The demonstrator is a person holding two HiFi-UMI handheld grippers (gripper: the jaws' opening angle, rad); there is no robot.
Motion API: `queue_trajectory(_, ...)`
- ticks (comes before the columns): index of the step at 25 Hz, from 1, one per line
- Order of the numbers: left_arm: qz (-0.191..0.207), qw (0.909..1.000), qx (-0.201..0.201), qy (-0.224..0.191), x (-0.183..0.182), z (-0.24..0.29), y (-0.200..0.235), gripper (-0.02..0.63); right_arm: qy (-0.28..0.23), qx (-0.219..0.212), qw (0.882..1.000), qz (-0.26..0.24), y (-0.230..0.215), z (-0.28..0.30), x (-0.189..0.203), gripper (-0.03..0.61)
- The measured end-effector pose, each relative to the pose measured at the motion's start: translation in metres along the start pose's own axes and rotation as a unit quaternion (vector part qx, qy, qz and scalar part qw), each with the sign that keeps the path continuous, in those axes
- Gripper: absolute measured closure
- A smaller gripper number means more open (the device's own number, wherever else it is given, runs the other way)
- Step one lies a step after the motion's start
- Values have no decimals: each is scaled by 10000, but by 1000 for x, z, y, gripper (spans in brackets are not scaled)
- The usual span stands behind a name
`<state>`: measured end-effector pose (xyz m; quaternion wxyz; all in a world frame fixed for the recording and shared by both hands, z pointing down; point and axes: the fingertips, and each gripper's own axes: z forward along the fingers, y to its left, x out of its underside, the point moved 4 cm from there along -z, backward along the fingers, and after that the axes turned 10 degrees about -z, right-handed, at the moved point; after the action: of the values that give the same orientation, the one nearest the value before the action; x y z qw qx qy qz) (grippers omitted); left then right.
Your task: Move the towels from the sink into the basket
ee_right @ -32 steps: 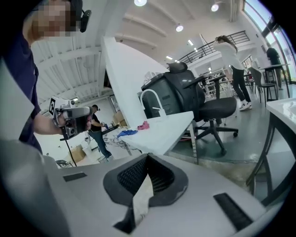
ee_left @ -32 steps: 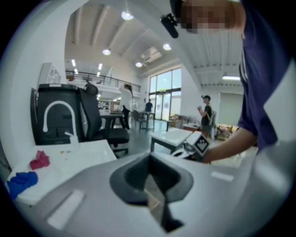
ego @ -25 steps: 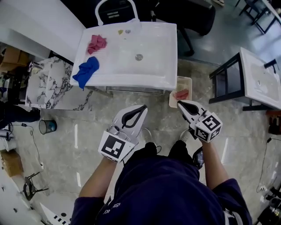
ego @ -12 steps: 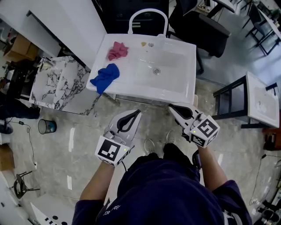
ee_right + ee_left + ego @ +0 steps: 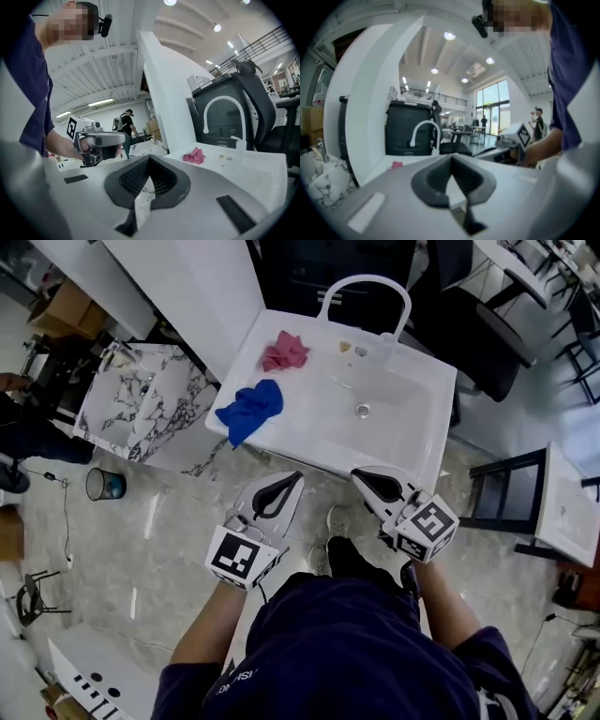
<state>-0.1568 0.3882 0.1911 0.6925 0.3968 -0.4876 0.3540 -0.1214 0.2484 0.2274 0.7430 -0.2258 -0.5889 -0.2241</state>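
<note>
Left gripper [image 5: 297,475] and right gripper [image 5: 357,472] were closed, empty. Blue towel [image 5: 251,409] sat on sink's [image 5: 412,418] left edge, pink towel [image 5: 285,352] back-left corner.

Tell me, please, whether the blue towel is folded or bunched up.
Bunched up: the blue towel lies crumpled on the sink's left edge.

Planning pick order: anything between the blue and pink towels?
No. The head view shows only bare white sink surface between the blue towel and the pink towel; they lie apart.
</note>
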Motion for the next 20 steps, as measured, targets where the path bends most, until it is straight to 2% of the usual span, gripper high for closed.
queue_trajectory(10,-42,9978,-668,6,-17,47,43,611,-105,-787,9968,-40,-53,48,-5,571)
queue_trajectory(20,-261,9960,-832,208,-4,58,71,611,72,-1051,9944,106,-65,82,9,571)
